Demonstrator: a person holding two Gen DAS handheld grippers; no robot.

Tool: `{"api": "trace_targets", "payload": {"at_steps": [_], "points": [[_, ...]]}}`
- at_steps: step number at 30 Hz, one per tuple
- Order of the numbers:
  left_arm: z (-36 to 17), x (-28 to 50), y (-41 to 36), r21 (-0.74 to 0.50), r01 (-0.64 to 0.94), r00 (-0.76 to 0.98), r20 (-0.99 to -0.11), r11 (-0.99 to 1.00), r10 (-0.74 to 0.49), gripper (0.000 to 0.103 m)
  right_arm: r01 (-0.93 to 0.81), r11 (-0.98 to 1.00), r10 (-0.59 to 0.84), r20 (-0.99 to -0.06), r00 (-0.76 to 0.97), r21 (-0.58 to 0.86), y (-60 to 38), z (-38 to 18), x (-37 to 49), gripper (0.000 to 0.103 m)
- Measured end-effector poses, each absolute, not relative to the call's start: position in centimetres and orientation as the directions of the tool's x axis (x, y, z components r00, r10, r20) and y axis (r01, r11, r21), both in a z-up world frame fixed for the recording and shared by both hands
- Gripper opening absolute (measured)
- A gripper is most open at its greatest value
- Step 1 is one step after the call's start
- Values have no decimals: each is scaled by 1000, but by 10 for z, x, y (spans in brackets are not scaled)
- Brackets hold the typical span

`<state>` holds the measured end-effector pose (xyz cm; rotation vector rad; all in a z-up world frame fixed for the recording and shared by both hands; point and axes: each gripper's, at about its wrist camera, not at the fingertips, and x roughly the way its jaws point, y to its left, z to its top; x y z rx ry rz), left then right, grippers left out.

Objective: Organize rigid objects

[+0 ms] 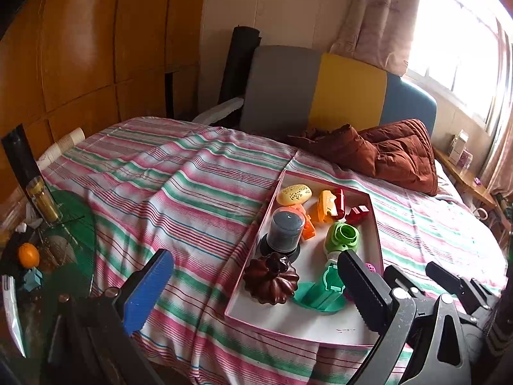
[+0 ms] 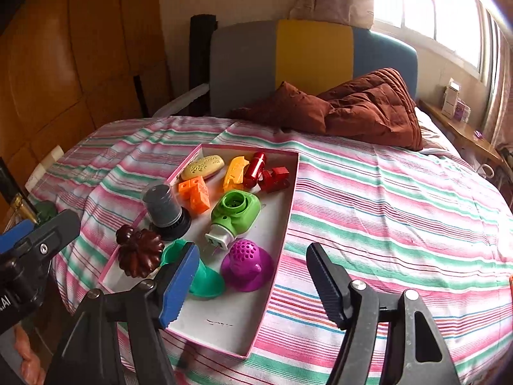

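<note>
Ahead, pink tray (image 2: 282, 224) of toys, left gripper (image 1: 253, 292) spread, right gripper (image 2: 253, 284) spread, both empty.

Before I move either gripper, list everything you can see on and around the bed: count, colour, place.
tray: 1, pink-rimmed white, on bed
bedspread: 1, pink-green striped
soap-shaped case: 1, yellow, tray far end
curved piece: 1, yellow-orange, beside case
red pieces: about 2, tray far corner
blocks: 1 cluster, orange
jar: 1, grey on black base
plug-in device: 1, green-white, mid tray
domed toy: 1, purple
funnel-like piece: 1, teal
fluted mould: 1, dark brown
quilt: 1, brown, headboard end
left gripper: open
right gripper: open
</note>
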<state>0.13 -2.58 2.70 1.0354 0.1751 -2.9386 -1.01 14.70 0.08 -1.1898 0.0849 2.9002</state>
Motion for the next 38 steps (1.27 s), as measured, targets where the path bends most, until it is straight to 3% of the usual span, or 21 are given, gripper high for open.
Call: {"api": "trace_targets", "payload": {"at_steps": [5, 10, 22, 38], "points": [[25, 1, -25, -59, 125, -787, -614, -990, -63, 103, -65, -997, 11, -704, -710, 50, 150, 5, -12, 71], [18, -6, -40, -142, 171, -729, -684, -975, -28, 103, -76, -996, 17, -699, -715, 54, 152, 7, -11, 71], [19, 6, -2, 39, -6, -732, -681, -999, -22, 103, -125, -991, 46, -721, -692, 57, 161, 0, -14, 71], [20, 12, 10, 35, -46, -737, -676, -998, 10, 103, -132, -989, 41, -727, -685, 69, 166, -1, -16, 71]]}}
